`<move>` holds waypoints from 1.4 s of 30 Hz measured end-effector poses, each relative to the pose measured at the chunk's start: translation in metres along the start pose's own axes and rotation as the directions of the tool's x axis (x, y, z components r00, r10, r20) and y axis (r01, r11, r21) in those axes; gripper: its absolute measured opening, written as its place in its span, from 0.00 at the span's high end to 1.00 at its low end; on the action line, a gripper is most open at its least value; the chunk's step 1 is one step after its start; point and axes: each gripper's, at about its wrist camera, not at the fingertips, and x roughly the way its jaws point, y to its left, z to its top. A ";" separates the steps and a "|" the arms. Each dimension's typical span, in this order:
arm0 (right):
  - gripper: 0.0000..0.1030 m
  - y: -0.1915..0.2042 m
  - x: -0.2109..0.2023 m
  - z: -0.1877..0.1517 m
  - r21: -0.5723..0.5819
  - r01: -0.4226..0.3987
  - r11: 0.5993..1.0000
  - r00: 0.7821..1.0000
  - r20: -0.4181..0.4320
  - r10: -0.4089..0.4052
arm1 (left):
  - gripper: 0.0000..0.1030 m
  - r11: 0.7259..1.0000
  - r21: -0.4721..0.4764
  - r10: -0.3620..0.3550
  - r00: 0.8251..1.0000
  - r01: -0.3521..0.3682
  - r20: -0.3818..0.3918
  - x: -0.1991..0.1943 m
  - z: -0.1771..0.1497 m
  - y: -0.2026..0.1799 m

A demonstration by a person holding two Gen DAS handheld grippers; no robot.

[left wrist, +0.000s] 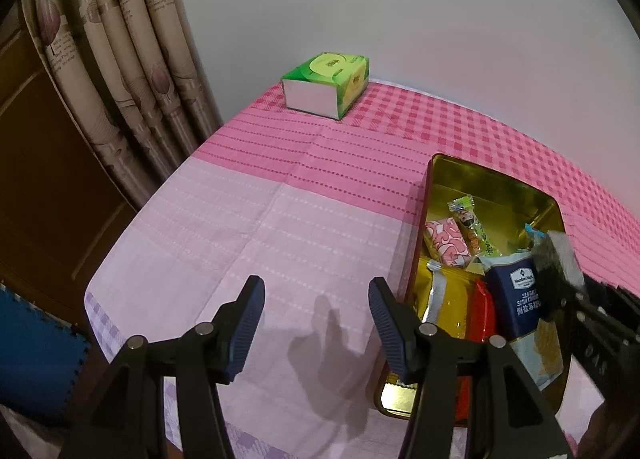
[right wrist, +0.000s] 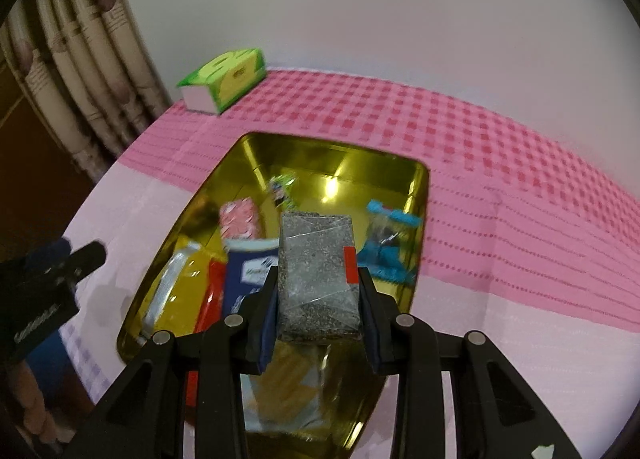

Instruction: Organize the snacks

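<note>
Pink checked cloth is spread over the bench, with a gold tin set on it. Crinkly packets are already lying inside. A speckled grey bar, film-wrapped, is gripped by the right claw above the tin; release is judged next. The left claw is held open, empty, beside the tin.

- Wall: plain white, behind my table.
- Curtain: beige, pleated, printed with mauve leaf shapes; hangs at my left.
- Door: dark brown wood, beside the curtain.
- Tablecloth: pink check far, pale lilac near.
- Mat: blue, on the floor at lower left.
</note>
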 end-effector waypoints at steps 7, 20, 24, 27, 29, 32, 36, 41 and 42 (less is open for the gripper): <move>0.69 -0.012 0.015 0.005 0.008 0.033 0.999 0.999 -0.033 -0.033 | 0.46 1.000 0.013 -0.001 1.000 0.001 -0.006 0.001 -0.001 -0.004; 0.65 -0.013 0.013 0.004 -0.004 0.034 0.999 0.999 -0.023 -0.034 | 0.46 0.999 0.036 -0.015 1.000 0.016 -0.020 0.002 -0.003 -0.011; 0.58 -0.013 0.006 0.003 -0.006 0.035 0.999 0.999 -0.006 -0.035 | 0.46 0.999 0.044 -0.018 1.000 0.019 -0.024 0.003 -0.004 -0.013; 0.51 -0.014 -0.003 0.000 -0.004 0.039 0.999 0.999 0.008 -0.039 | 0.46 0.999 0.048 -0.018 1.000 0.019 -0.022 0.002 -0.004 -0.014; 0.42 -0.016 -0.012 -0.003 0.009 0.038 0.999 0.999 0.025 -0.038 | 0.46 0.998 0.053 -0.018 1.000 0.019 -0.022 0.002 -0.005 -0.016; 0.37 -0.017 -0.027 -0.010 0.013 0.045 0.999 0.997 0.055 -0.045 | 0.46 0.998 0.061 -0.018 1.000 0.019 -0.026 0.002 -0.005 -0.018; 0.25 -0.014 -0.044 -0.020 0.007 0.042 0.999 0.996 0.079 -0.042 | 0.46 0.997 0.072 -0.021 0.999 0.023 -0.027 0.001 -0.007 -0.021; 0.14 -0.002 -0.060 -0.033 -0.020 0.036 0.999 0.994 0.104 -0.034 | 0.46 0.996 0.079 -0.039 0.999 0.040 -0.023 -0.001 -0.008 -0.026; 0.13 0.000 -0.061 -0.036 -0.022 0.031 0.999 0.994 0.108 -0.029 | 0.46 0.996 0.077 -0.049 0.999 0.050 -0.021 -0.002 -0.007 -0.026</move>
